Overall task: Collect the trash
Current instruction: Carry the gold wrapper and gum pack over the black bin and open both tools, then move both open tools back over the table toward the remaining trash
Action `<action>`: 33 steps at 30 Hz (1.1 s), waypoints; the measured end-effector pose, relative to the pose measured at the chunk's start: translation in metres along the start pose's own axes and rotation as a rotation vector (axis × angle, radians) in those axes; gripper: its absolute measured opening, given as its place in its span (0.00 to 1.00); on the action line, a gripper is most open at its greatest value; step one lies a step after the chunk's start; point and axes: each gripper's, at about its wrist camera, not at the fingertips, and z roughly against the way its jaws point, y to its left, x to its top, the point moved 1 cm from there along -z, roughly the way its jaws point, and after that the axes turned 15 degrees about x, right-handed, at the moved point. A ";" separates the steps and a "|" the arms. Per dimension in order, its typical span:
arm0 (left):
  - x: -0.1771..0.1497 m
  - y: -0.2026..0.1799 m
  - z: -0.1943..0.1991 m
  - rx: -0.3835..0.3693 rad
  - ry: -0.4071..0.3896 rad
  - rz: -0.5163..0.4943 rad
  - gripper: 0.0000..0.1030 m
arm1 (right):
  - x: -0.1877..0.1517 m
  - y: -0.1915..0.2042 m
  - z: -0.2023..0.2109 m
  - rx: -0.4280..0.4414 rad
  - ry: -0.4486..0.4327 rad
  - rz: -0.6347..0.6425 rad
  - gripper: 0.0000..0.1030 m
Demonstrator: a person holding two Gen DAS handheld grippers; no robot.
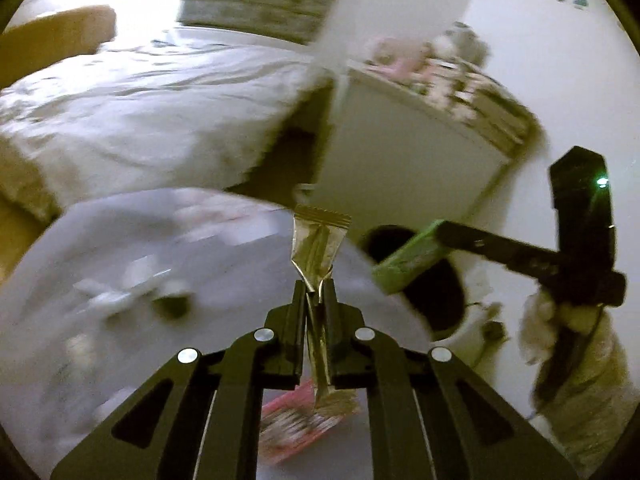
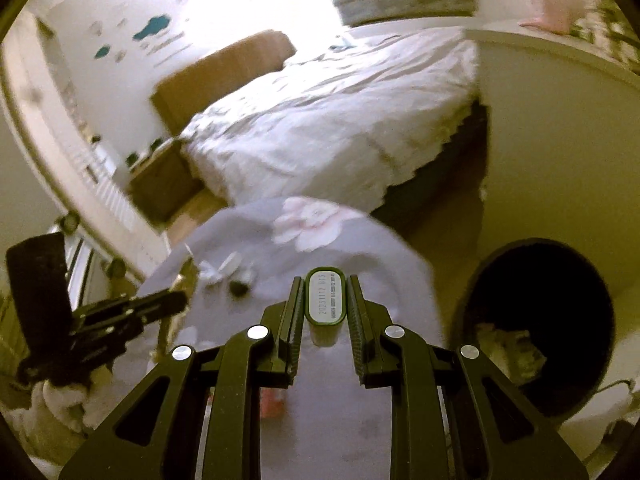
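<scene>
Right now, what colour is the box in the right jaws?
Green box, clearest in the left wrist view.

Glossy foil wrapper; matt cloth bedcover.

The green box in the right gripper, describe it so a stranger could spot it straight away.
Start at the round grey table beside the bed. Above its edge nearest the black bin, the right gripper clamps a small green box, unlike the left gripper's gold wrapper.

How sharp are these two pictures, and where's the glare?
Left wrist view: background smeared by motion; the left gripper and its gold wrapper stay crisp. Right wrist view: milder blur, the print on the green container is readable, window glare whites out the top. Both bend with fisheye.
</scene>
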 end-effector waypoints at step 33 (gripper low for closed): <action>0.031 -0.200 -0.208 -0.137 0.371 -0.219 0.72 | -0.054 -0.256 0.000 -0.323 0.012 -0.455 0.35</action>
